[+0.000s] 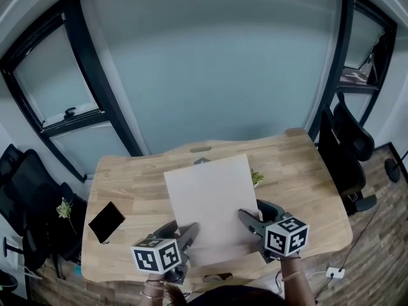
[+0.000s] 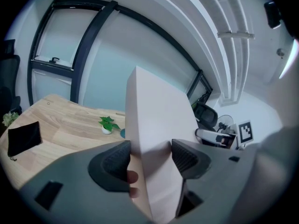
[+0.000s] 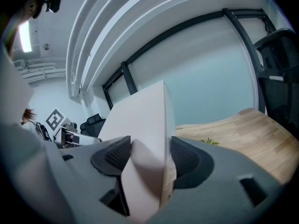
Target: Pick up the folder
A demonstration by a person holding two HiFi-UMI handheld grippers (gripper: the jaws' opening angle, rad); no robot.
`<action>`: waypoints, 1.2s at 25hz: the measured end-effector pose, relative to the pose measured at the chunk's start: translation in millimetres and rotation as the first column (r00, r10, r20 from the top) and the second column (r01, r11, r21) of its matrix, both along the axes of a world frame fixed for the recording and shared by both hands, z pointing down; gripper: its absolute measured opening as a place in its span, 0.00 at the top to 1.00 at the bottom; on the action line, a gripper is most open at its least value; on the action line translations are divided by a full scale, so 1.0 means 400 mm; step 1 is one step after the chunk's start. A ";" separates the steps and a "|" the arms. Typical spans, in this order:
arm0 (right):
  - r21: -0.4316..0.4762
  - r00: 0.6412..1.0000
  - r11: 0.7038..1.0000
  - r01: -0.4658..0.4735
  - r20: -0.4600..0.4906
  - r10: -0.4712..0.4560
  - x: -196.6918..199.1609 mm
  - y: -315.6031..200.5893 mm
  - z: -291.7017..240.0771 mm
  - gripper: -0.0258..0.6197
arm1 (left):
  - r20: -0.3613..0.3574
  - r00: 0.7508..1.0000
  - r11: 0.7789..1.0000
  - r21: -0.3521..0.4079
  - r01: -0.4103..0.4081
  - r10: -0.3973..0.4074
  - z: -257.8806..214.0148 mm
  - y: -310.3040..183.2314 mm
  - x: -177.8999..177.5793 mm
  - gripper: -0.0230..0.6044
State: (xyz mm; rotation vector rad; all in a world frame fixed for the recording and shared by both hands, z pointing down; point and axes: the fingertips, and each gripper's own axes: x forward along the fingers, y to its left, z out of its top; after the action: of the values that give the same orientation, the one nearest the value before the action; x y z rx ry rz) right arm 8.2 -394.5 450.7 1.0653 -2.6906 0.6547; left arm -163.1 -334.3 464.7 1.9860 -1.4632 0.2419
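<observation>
L gripper (image 2: 150, 157): jaws spread wide but clamped on the near left edge of a pale, off-white, flat card folder (image 2: 156, 120); both ribbed pads press its faces.
R gripper (image 3: 147, 157): same on the near right edge; pads tight on both sides.
Folder, where: held up btwn the two grippers, clear of the light wooden table (image 1: 306, 171), far end tilted up and away from the person.
Handling (my guess): light; stiff enough to keep flat w/o sagging; thick, box-like spine. Smooth faces could slide in the pads.
Best hold: near edge, one gripper per corner, as now. A single grip would likely let it swing.
Count, folder: 1.
Count, grippers: 2.
Count, on table: 1 flat black pouch (image 1: 106, 222), well left of the folder; 1 small green pot plant (image 1: 256, 178), just beside its right edge.
Count, around: 2 black office chairs, one right (image 1: 347, 145), one left (image 1: 25, 190).
</observation>
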 end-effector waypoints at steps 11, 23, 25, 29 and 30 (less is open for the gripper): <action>0.042 1.000 0.999 -0.008 0.009 0.008 0.008 -0.001 -0.037 0.54 | 0.014 1.000 0.999 0.041 -0.006 0.005 -0.034 -0.007 0.005 0.53; 0.064 0.999 0.998 -0.029 0.017 0.028 0.020 -0.008 -0.060 0.55 | 0.025 1.000 0.998 0.064 -0.018 0.016 -0.058 -0.021 0.014 0.54; 0.065 0.999 0.997 -0.031 0.016 0.030 0.021 -0.008 -0.059 0.55 | 0.024 1.000 0.998 0.065 -0.018 0.017 -0.058 -0.022 0.014 0.54; 0.065 0.999 0.997 -0.034 0.018 0.032 0.020 -0.010 -0.060 0.56 | 0.024 1.000 0.998 0.064 -0.020 0.019 -0.057 -0.024 0.013 0.54; 0.065 0.999 0.997 -0.034 0.018 0.033 0.019 -0.010 -0.060 0.56 | 0.024 1.000 0.998 0.063 -0.020 0.019 -0.057 -0.024 0.012 0.54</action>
State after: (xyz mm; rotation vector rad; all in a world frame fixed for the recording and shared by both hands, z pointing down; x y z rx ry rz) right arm 15.9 -398.5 426.8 1.1283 -2.7315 0.5881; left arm -158.2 -344.0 442.0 2.0556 -1.4836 0.2305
